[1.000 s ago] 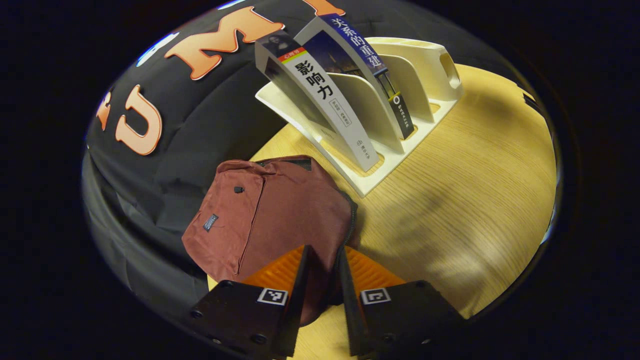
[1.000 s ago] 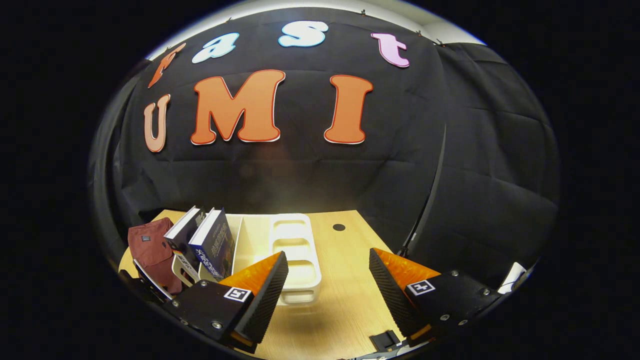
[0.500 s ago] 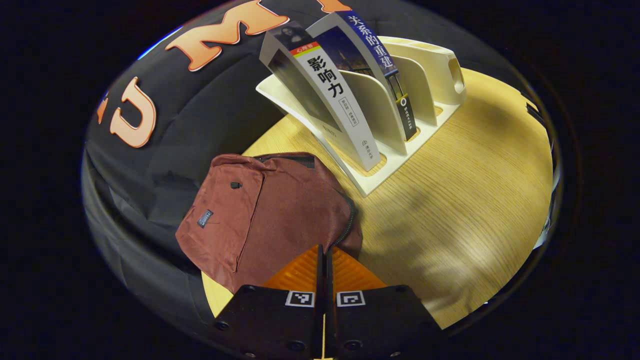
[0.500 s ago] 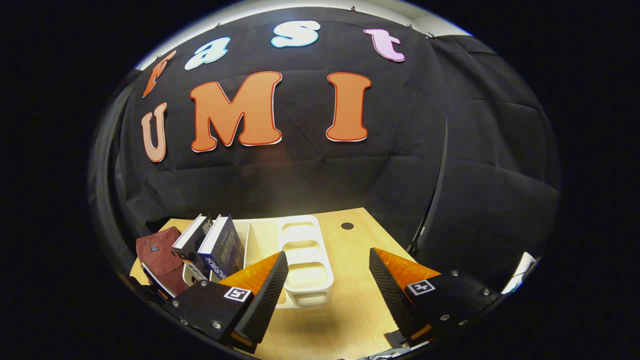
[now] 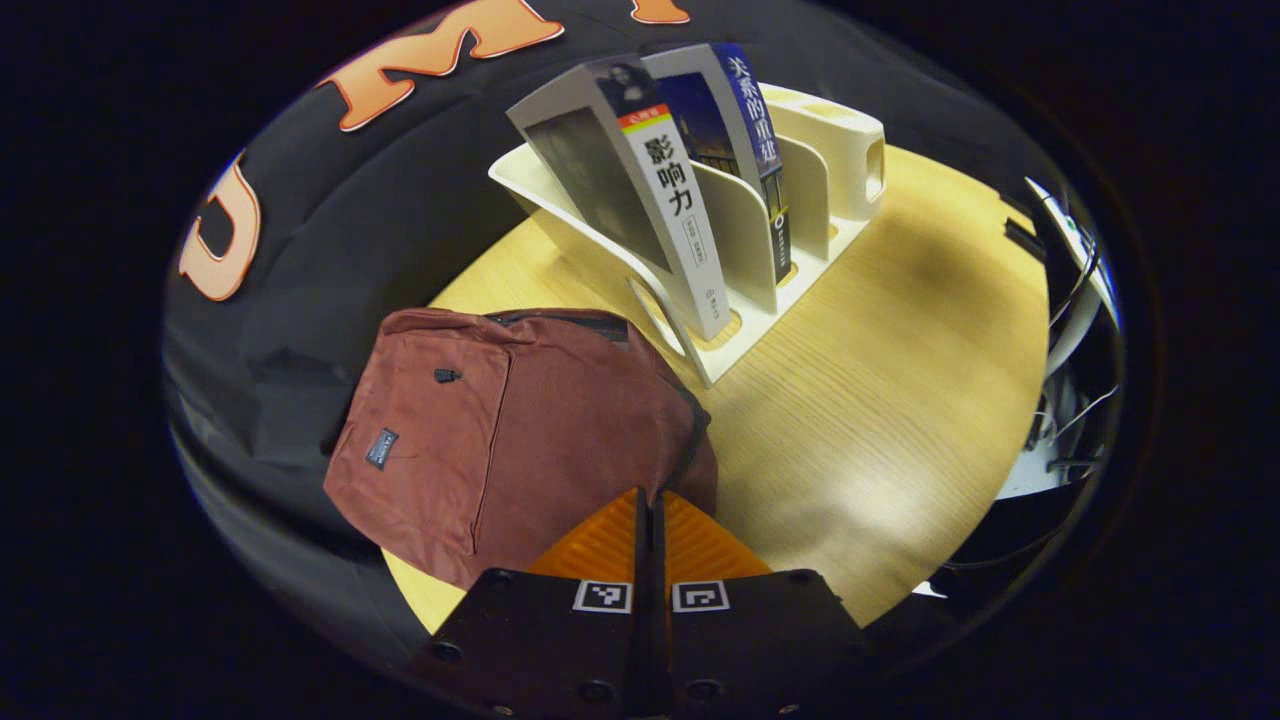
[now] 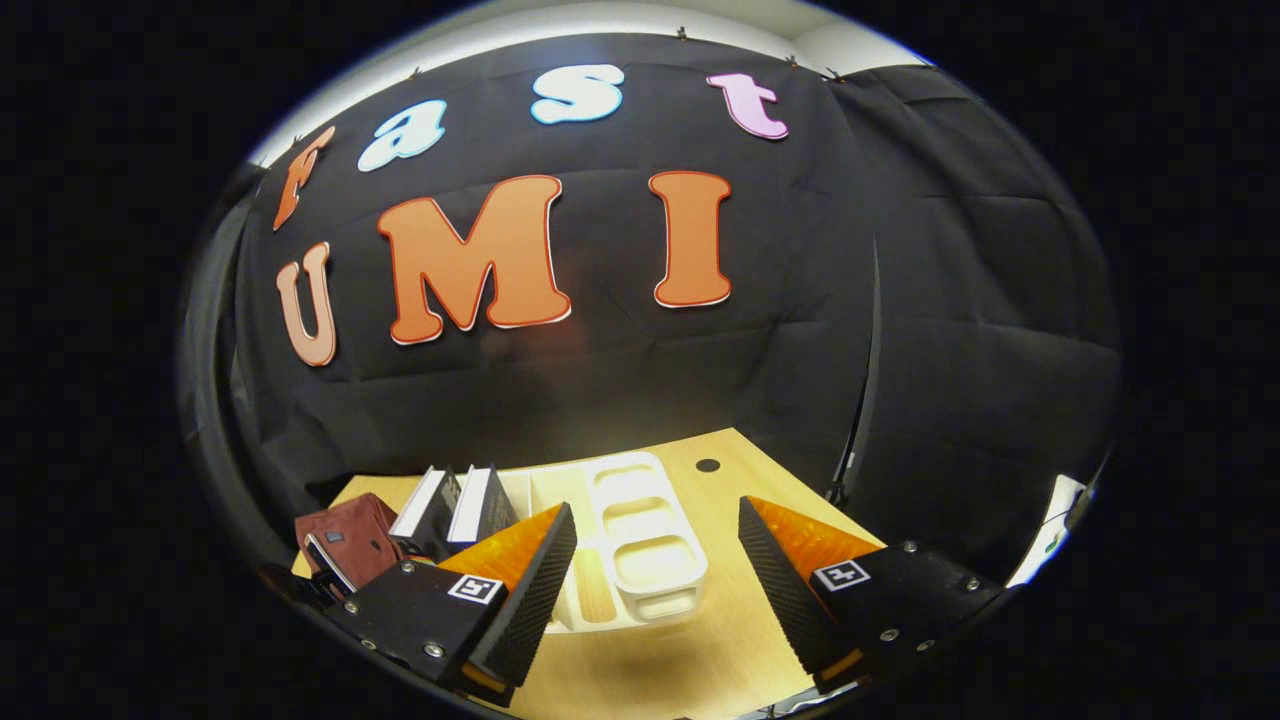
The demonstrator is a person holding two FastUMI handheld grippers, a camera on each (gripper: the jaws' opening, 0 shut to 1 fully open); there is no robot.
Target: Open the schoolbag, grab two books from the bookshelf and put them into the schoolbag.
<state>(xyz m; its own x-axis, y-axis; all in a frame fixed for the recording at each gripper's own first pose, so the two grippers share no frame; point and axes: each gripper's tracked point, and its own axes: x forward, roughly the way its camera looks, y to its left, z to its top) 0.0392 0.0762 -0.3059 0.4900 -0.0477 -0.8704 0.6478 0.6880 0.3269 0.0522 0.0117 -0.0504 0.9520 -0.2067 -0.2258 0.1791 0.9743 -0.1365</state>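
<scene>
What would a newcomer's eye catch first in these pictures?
A dark red schoolbag lies shut on the wooden table, just ahead of the closed left tongs. Behind it, two books lean in a white rack.

The schoolbag (image 5: 500,420) is seen closely from above in the left gripper view; bag, bookshelf (image 6: 640,540) and table (image 6: 700,640) are shared from farther off in the right gripper view.

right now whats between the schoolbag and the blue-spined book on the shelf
In the left gripper view, the white-spined book stands in the bookshelf slot between the schoolbag and the blue-spined book.
</scene>
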